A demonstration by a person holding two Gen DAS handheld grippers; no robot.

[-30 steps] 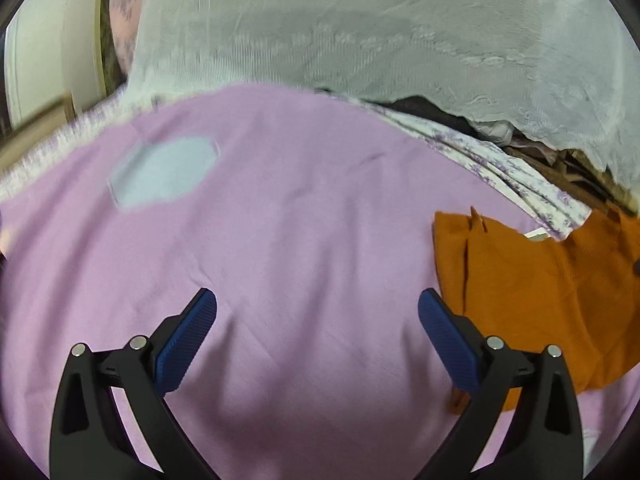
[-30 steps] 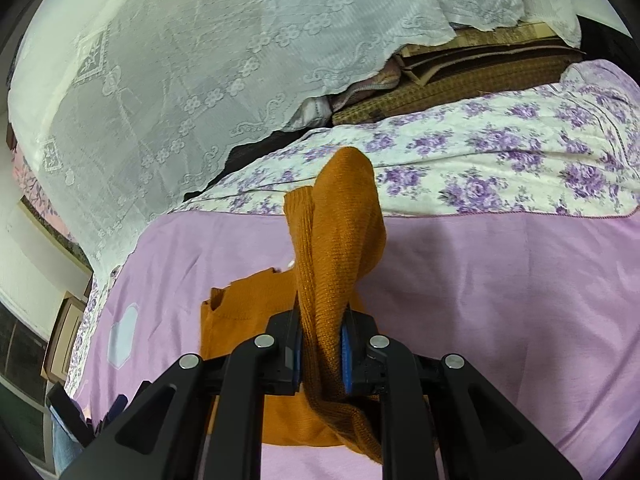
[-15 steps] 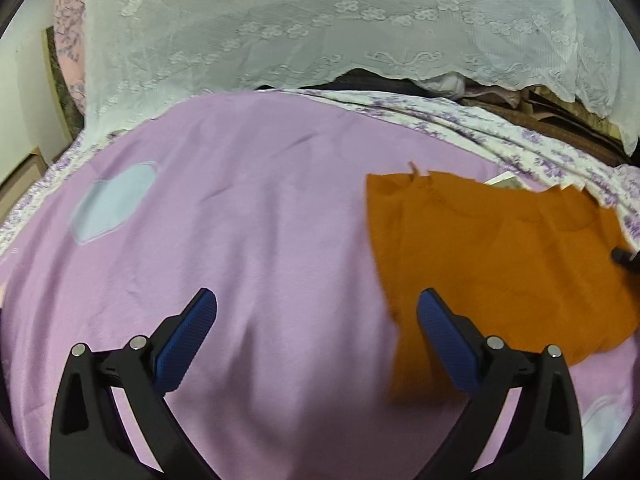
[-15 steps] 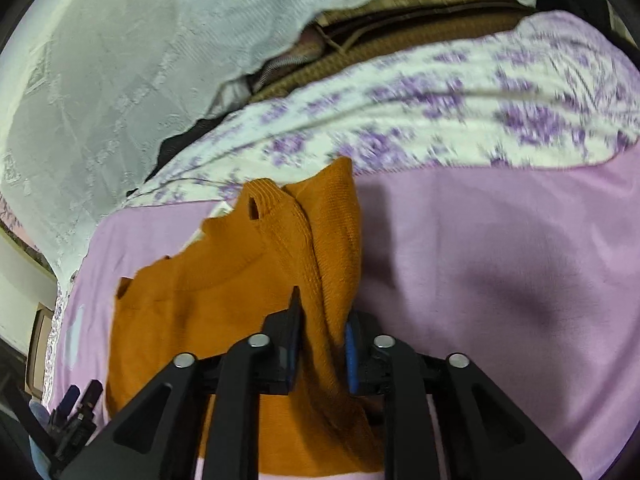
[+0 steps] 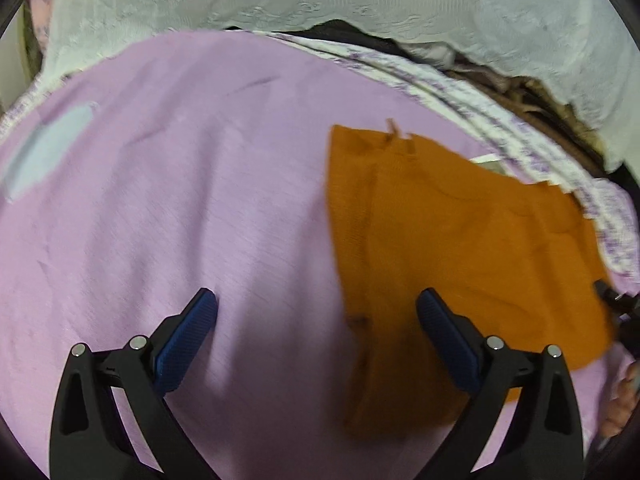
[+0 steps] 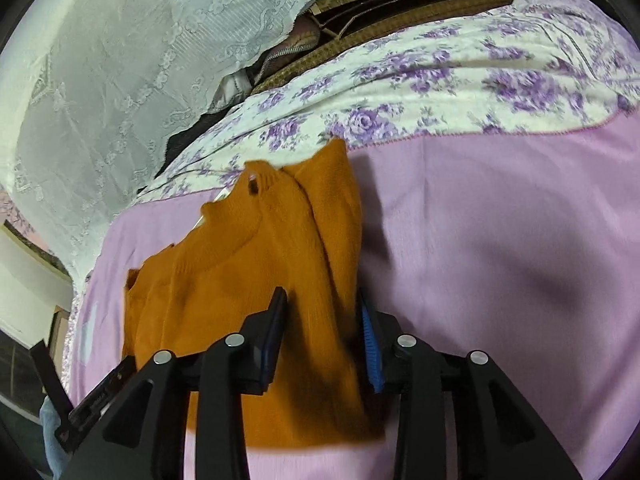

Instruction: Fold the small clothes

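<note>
An orange knit garment (image 5: 460, 240) lies spread on the purple sheet (image 5: 180, 200), its right side folded over into a ridge (image 6: 332, 220). My right gripper (image 6: 322, 304) hovers low over that ridge. Its jaws are opening, and the cloth lies loose between the pads (image 6: 370, 344). My left gripper (image 5: 316, 308) is open wide above the sheet at the garment's near left edge, with its right finger (image 5: 444, 332) over the orange cloth and nothing between the fingers. In the left wrist view the right gripper's tip (image 5: 612, 300) shows at the far right.
A floral purple-and-white quilt (image 6: 440, 80) borders the sheet at the back. Behind it hang white lace fabric (image 6: 120, 80) and stacked brown items (image 6: 400, 4). A pale blue patch (image 5: 44, 152) marks the sheet at left. A hand (image 5: 624, 400) shows at the right edge.
The right gripper came down and laid the lifted orange cloth onto the bed, and its jaws have parted. The left gripper moved closer to the garment's left edge, still open.
</note>
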